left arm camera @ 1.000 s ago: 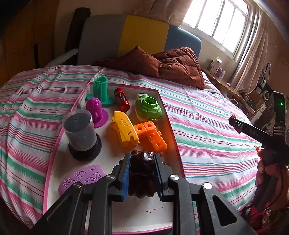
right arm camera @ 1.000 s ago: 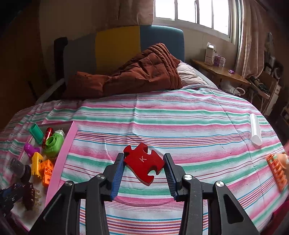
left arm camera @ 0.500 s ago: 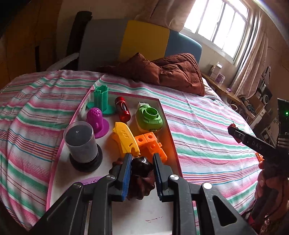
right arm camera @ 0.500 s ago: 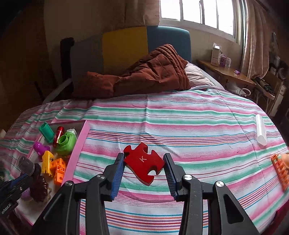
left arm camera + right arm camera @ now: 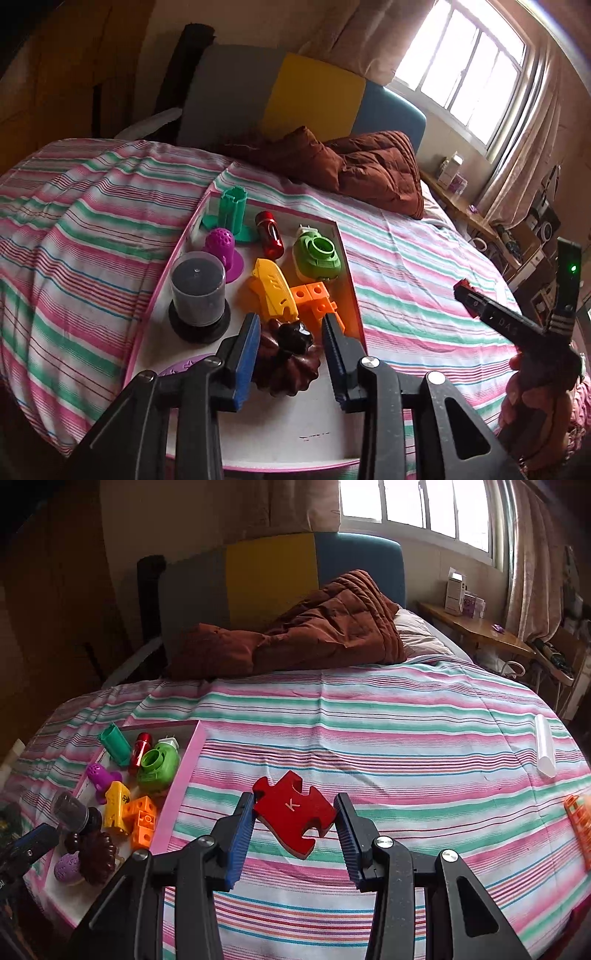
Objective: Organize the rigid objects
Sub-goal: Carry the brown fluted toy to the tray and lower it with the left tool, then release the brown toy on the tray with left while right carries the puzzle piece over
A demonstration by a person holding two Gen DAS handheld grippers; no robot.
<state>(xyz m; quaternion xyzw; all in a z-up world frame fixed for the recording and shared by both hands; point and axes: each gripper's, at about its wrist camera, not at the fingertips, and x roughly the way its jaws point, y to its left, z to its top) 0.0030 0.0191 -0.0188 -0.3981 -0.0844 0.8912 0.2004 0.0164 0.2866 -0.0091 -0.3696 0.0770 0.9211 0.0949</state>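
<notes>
tray (image 5: 347,254): 1 | toys on tray (image 5: 275,291): 9 | puzzle piece (image 5: 293,808): 1 | white tube (image 5: 545,746): 1 | orange grid piece (image 5: 580,823): 1

In front of me a bed (image 5: 369,731) fills the lower frame, covered in a pink, green and white striped sheet. At upper centre stands a headboard (image 5: 273,583) in grey, yellow and blue panels, with a rumpled brown quilt (image 5: 314,631) and a pale pillow (image 5: 417,635) lying against it. Daylight comes through a window (image 5: 417,506) at upper right, flanked by beige curtains (image 5: 532,557). A wooden shelf (image 5: 480,631) runs below it. The wall (image 5: 147,520) at upper left is cream.
</notes>
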